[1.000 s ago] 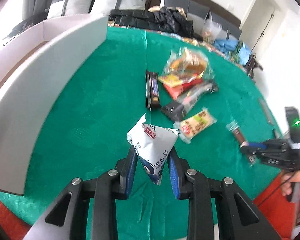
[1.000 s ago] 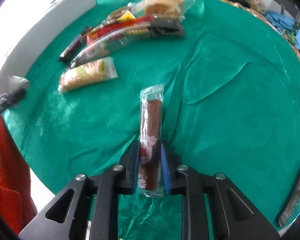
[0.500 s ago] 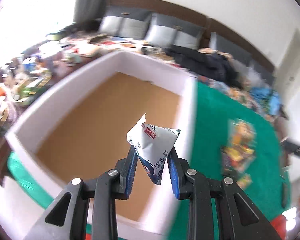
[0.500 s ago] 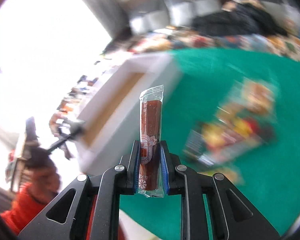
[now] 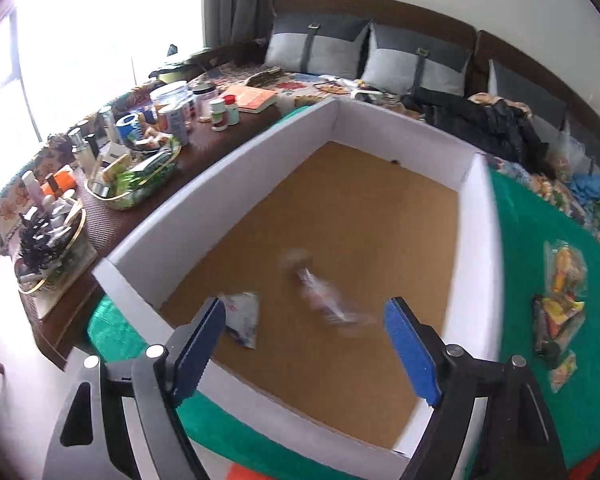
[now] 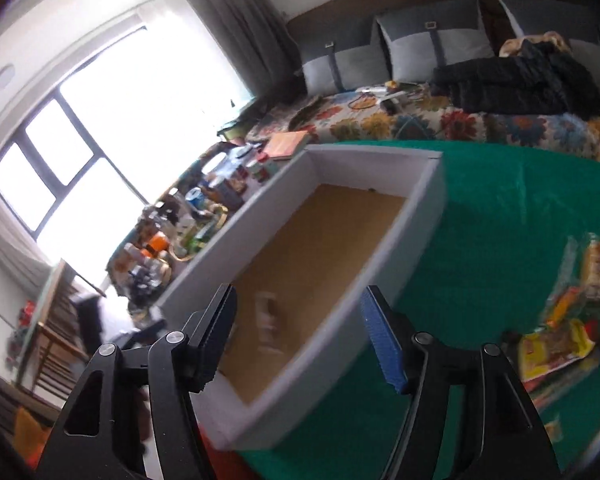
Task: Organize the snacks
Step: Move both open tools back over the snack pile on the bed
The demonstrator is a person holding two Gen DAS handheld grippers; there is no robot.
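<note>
Green cloth [image 5: 512,248] carries a white box [image 5: 474,216]; both tools, left [image 5: 306,344] and right [image 6: 300,336], just opened, empty.

1. Box [image 5: 236,184]: white walls, brown cardboard floor.
2. Cloth [image 6: 520,208]: plain green.
3. Pouch [image 5: 242,318], near left in the box: white with blue and red print.
4. Pads [image 5: 410,354]: blue on black fingers.
5. Snacks [image 6: 556,348] at right: yellow, red and orange wrappers.
6. Bedspread [image 6: 400,124], far: white with orange, yellow and blue flowers.
7. Pillows [image 5: 320,50]: grey, dark-banded.
</note>
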